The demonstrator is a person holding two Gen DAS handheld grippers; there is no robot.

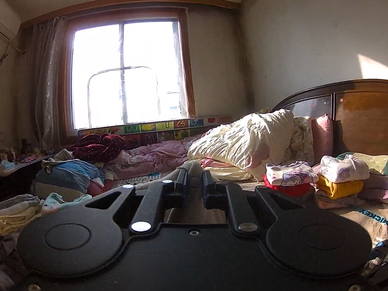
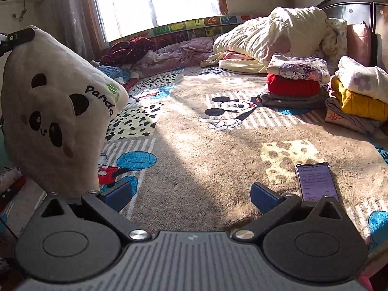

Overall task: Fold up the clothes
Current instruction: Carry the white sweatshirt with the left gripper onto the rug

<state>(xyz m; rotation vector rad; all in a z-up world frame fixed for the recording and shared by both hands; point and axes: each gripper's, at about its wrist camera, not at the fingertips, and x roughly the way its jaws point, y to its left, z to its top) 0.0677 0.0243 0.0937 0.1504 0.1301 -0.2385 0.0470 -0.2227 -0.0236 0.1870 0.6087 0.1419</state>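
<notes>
The left gripper (image 1: 194, 181) is clamped on a beige panda garment (image 2: 55, 111) — its own view shows only a fold of cloth between the pads, while the right view shows the whole piece hanging at far left, clear of the blanket (image 2: 206, 150). The right gripper (image 2: 190, 195) stands wide open and empty over the blanket. Just right of it lies a lit phone (image 2: 315, 181). Farther right, near the headboard (image 1: 359, 111), sit two folded stacks (image 2: 294, 80) (image 2: 359, 92) — well apart from the garment.
</notes>
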